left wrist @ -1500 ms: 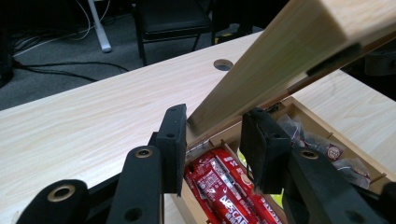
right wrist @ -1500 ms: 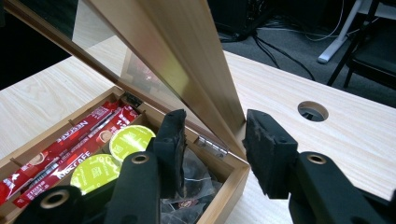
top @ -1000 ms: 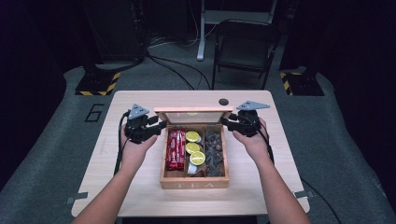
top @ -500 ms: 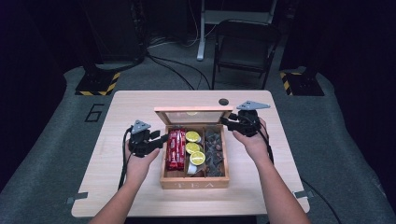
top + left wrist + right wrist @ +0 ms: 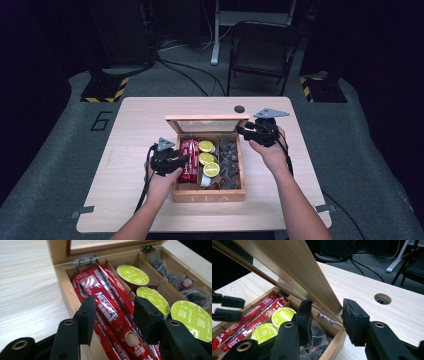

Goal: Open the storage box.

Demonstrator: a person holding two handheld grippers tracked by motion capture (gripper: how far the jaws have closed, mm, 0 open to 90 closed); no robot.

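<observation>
A wooden tea box sits mid-table with its glass-paned lid raised upright. Red Nescafe sticks fill its left compartment, yellow-green capsules the middle one, and dark tea bags the right one. My left gripper hangs open just above the red sticks, with one jaw on each side of a stick. My right gripper is at the lid's right end. There its jaws are shut on the lid's side rail, close to the hinge.
The light wood table has bare surface left and right of the box and a round cable hole behind the lid. A folding chair and floor cables lie beyond the far edge.
My left gripper left the lid's left corner and came down toward the person, ending over the red sticks. The right gripper stayed at the lid, which remains raised.
</observation>
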